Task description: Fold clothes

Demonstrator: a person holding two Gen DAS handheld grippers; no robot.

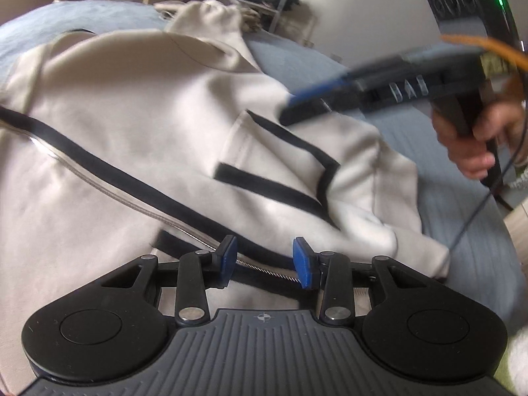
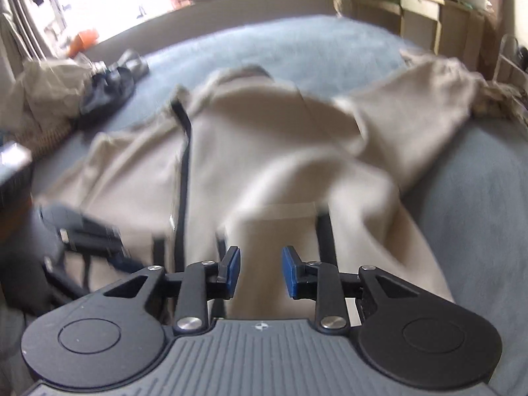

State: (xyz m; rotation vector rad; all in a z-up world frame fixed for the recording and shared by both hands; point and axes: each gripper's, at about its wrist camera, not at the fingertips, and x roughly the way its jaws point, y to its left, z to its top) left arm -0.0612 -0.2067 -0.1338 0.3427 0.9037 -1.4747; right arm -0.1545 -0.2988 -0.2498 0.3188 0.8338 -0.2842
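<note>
Bedspread (image 1: 297,62); jacket (image 1: 132,115) beneath fingers (image 1: 302,260)

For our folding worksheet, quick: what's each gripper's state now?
Left gripper: open over the jacket zipper, holding nothing.
Right gripper: open, empty.

Beige zip jacket (image 1: 138,125) w/ black trim, spread rumpled on blue bed, front up, sleeve out sideways.

Blue bed (image 1: 462,151), seemingly beige jacket (image 1: 138,118) atop
</note>
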